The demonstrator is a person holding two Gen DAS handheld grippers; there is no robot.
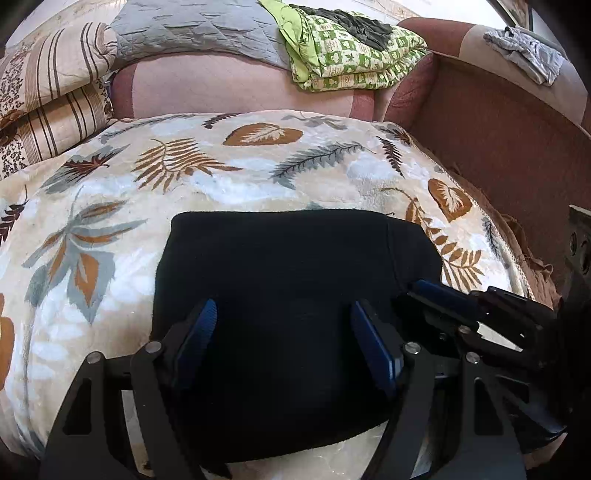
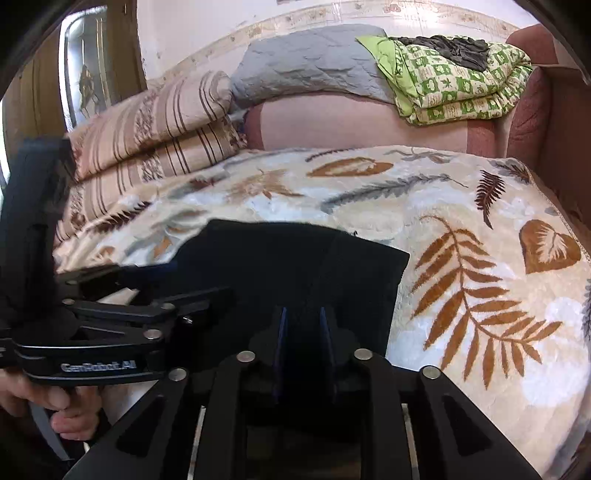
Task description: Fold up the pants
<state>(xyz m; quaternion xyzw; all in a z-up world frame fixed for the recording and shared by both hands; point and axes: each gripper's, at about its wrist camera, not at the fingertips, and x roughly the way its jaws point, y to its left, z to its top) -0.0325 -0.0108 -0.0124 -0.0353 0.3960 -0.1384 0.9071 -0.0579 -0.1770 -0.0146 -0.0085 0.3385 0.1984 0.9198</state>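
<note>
The black pants (image 1: 288, 280) lie folded into a compact rectangle on the leaf-print blanket (image 1: 110, 221). My left gripper (image 1: 282, 317) is open, its blue pads spread wide over the near part of the pants. My right gripper (image 2: 301, 321) has its blue pads close together with black cloth between them, at the near edge of the pants (image 2: 295, 266). In the left wrist view the right gripper (image 1: 443, 295) reaches onto the pants' right edge. In the right wrist view the left gripper (image 2: 147, 291) lies at the left, held by a hand.
Striped pillows (image 1: 48, 92) are stacked at the back left. A grey quilt (image 1: 199, 29) and a folded green patterned blanket (image 1: 351, 55) lie on the sofa back. A reddish-brown armrest (image 1: 498, 129) runs along the right. Grey clothing (image 1: 524, 51) lies on it.
</note>
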